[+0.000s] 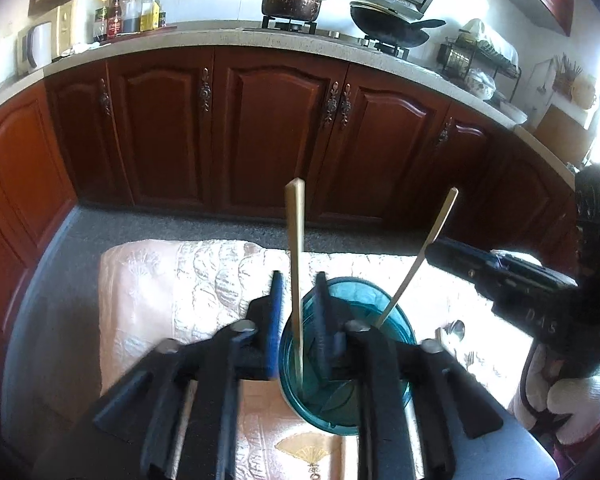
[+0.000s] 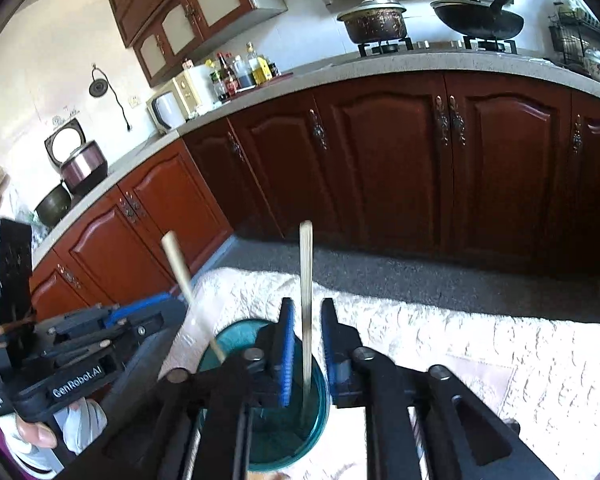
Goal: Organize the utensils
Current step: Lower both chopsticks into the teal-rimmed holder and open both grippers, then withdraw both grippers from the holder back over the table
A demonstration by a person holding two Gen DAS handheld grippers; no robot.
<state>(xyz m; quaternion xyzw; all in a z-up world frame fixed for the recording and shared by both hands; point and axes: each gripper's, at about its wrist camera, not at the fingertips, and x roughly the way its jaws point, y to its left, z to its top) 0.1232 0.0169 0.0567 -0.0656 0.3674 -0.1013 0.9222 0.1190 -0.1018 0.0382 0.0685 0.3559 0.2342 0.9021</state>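
A teal see-through cup [image 1: 324,416] stands on a table with a pale embroidered cloth [image 1: 160,280]. Two light wooden chopsticks stand in it. One chopstick [image 1: 296,240] rises upright between the jaws of my left gripper [image 1: 299,276], which is open with gaps on both sides. The other chopstick [image 1: 420,264] leans right, and the right gripper [image 1: 436,248] reaches in beside it. In the right wrist view that chopstick [image 2: 306,280] stands in the cup [image 2: 284,440] between the apart jaws of my right gripper [image 2: 307,302]. The left gripper [image 2: 160,302] sits at the left.
A metal spoon [image 1: 456,330] and a fork [image 1: 470,360] lie on the cloth right of the cup. Beyond the table are a grey floor [image 2: 420,276], dark red cabinets [image 1: 272,132] and a counter with a pot [image 1: 292,0] and wok [image 1: 388,26]. A gloved hand [image 1: 568,400] holds the right gripper.
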